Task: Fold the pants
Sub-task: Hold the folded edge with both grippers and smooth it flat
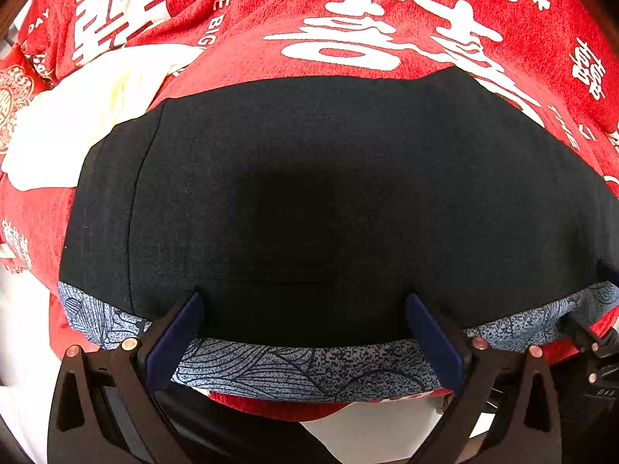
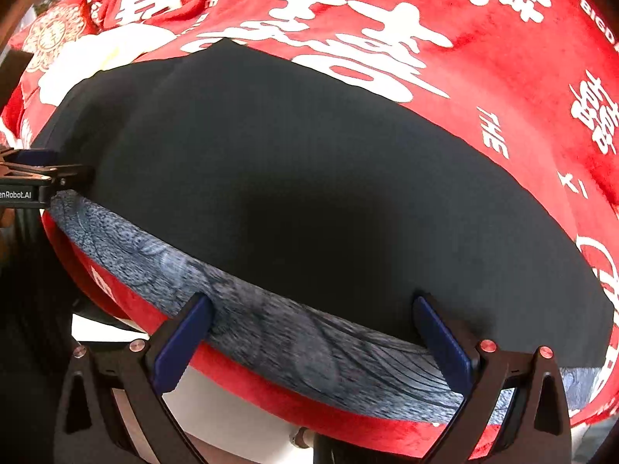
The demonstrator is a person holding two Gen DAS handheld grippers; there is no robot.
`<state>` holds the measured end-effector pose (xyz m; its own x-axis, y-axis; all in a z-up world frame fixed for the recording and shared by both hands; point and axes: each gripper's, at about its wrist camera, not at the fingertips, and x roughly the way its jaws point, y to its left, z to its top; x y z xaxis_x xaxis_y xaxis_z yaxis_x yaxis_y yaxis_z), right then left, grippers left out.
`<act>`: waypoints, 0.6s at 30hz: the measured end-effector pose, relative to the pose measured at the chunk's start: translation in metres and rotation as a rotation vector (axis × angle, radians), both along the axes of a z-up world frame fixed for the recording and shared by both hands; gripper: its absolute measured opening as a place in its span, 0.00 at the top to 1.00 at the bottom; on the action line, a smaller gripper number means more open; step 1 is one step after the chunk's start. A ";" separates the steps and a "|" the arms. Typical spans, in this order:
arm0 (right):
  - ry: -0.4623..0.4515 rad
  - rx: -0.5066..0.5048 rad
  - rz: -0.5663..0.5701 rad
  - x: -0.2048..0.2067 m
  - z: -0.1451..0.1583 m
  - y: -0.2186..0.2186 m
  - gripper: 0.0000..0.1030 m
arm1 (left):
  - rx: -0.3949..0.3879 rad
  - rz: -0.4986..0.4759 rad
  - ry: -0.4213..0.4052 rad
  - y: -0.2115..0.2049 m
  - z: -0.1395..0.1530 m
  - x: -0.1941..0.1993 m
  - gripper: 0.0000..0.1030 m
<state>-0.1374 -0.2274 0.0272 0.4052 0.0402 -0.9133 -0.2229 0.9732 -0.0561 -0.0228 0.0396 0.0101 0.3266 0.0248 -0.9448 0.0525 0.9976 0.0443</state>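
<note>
The black pants [image 1: 309, 178] lie flat on a red blanket, with a blue patterned waistband lining [image 1: 301, 371] along the near edge. They also fill the right wrist view [image 2: 294, 178], lining [image 2: 309, 352] nearest. My left gripper [image 1: 305, 309] is open, its jaws wide apart just above the waistband edge, holding nothing. My right gripper [image 2: 313, 309] is open too, its jaws spread over the same edge further right. The right gripper shows at the right edge of the left wrist view [image 1: 595, 344]. The left gripper shows at the left edge of the right wrist view [image 2: 35, 178].
A red blanket with white characters [image 1: 348, 27] covers the surface beyond the pants and shows in the right wrist view [image 2: 503, 77]. A white cloth [image 1: 85, 116] lies at the far left. The blanket's near edge drops to a white floor [image 1: 379, 429].
</note>
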 end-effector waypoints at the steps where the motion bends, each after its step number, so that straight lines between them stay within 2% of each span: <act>1: -0.001 0.008 -0.003 -0.001 0.001 -0.004 0.00 | -0.001 0.000 0.000 0.000 0.000 0.000 0.00; 8: 0.012 0.027 -0.039 0.010 0.011 -0.015 0.00 | -0.005 0.004 0.003 0.004 0.005 -0.002 0.00; 12: -0.058 0.113 -0.096 0.020 0.034 -0.025 0.00 | -0.013 -0.014 -0.008 -0.002 0.011 -0.002 0.00; 13: -0.068 0.108 -0.115 0.021 0.036 -0.028 0.00 | -0.009 -0.017 -0.004 -0.006 0.009 -0.001 0.00; 18: 0.012 0.046 -0.164 0.033 0.004 -0.038 0.00 | 0.001 -0.009 0.005 -0.008 0.002 0.002 0.00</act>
<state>-0.1045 -0.2655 0.0316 0.3989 0.0167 -0.9168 -0.0618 0.9981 -0.0086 -0.0207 0.0316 0.0118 0.3221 0.0232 -0.9464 0.0613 0.9971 0.0453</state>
